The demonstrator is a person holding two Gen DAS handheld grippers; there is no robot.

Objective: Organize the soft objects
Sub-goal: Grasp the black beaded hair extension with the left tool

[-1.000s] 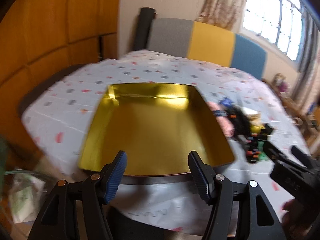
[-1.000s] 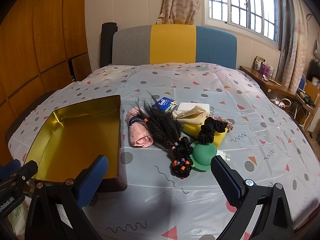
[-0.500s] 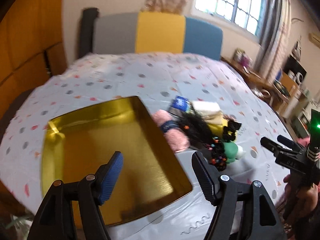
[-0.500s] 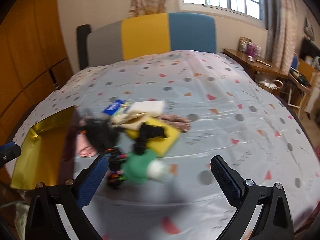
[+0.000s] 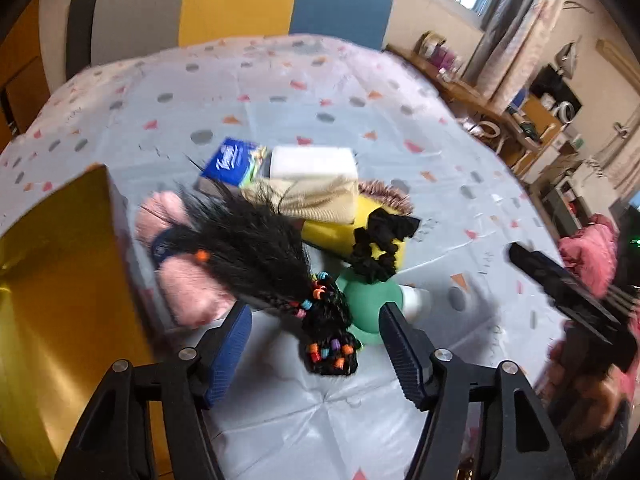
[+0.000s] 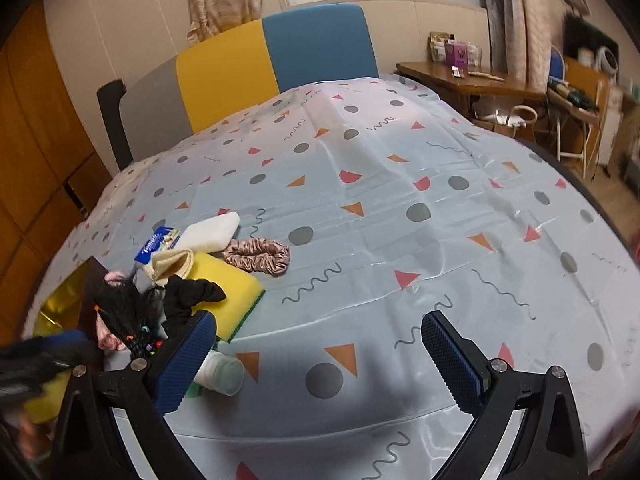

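1. Left claw [image 5: 314,334] hangs spread over the near edge of the pile; its jaws have just been closing, and the beaded end of the hair piece lies between them, unpinched.
2. Right claw [image 6: 318,340] is spread wide over bare cloth, pinching nothing.
3. One black hair piece [image 5: 256,256], wiry and tufted, ends in a braid strung with coloured beads.
4. One fuzzy pink rolled cloth [image 5: 188,280] with a dark band lies at its 9 o'clock.
5. Two scrunchies: one black [image 5: 380,244], crinkled, on the sponge; one pink satin [image 6: 258,258], pleated, at the sponge's 1 o'clock in the right view.
6. One yellow sponge [image 6: 226,288], a thick slab with a green underside.
7. One beige ribbed cloth [image 5: 316,198], one white block [image 5: 314,162], one blue tissue pack [image 5: 234,160] sit at the pile's 12 o'clock.
8. One green rounded object [image 5: 370,300] with a pale cap lies nearest.
9. One gold tin [image 5: 60,300], shiny and rectangular, stands at 9 o'clock.
10. One counter [image 6: 400,208] under a glossy cloth printed with dots, triangles and squiggles.
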